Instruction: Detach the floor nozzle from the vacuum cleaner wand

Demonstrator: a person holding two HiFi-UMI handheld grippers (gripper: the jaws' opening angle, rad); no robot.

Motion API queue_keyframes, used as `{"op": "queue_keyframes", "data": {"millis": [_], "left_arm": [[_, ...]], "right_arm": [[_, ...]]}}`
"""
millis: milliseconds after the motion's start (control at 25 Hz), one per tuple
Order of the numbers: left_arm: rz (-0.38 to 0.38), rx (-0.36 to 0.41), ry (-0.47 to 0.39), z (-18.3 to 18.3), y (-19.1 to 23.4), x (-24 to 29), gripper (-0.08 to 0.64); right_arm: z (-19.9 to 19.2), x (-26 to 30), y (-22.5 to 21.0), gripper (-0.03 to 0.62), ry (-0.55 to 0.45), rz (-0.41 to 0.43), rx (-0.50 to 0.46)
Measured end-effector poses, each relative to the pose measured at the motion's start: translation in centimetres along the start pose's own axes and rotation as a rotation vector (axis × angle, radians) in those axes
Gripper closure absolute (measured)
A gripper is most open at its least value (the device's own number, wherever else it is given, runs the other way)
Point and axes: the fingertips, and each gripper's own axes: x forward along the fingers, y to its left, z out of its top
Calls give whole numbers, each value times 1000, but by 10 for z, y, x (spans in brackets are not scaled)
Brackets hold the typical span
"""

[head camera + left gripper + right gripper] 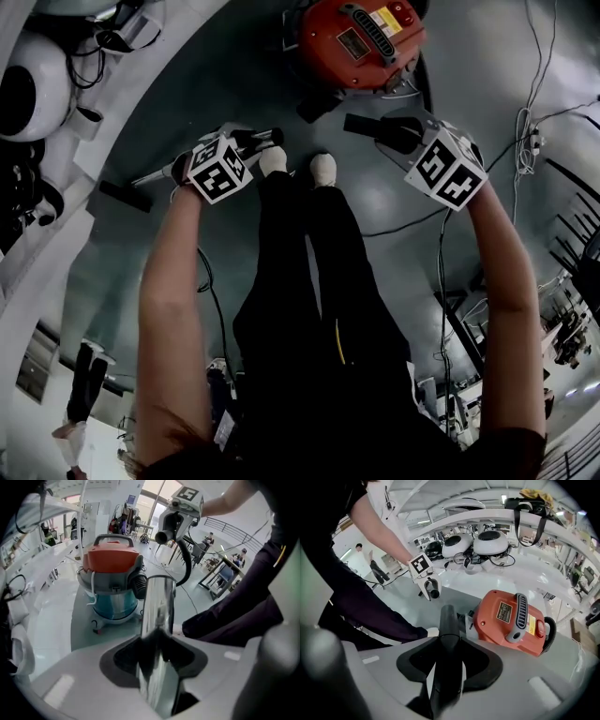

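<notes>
- head view: the left gripper (225, 157) is clenching the chrome wand (155, 175), which is running off to the left toward a dark bar lying on the floor (375, 202), probably the floor nozzle (125, 195). the marker cube is covering the jaws here, and the dim light is making it impossible to tell whether nozzle and wand are joined.
- the right gripper (422, 145) is clamping a black hose handle (380, 129) in front of the orange vacuum cleaner (361, 37). it is seemingly keeping the hose end out of the way while the other gripper is steadying the wand for the pull.
- left gripper view: the wand is sitting pinched between the jaws, rising up the middle to an open end. its lower stretch and the nozzle are falling outside this view.
- right gripper view: the jaws are pressing on the black handle. the frame's bottom is cutting off the lower part of the handle, and the nozzle is not showing here.
</notes>
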Motion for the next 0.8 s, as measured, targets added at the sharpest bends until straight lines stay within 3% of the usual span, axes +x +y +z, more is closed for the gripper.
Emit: {"op": "queue_keyframes", "data": {"millis": [280,600,800], "left_arm": [[37,-18,-39,16,8,-4,393],[46,-18,-101,67,8,14,394],[93,-40,-84,82,19,26,393]], "right_arm": [[2,8,-15,440,-18,-46,60],[30,26,-38,439,-81,-101,80],[45,38,-55,439,-93,-109,111]]}}
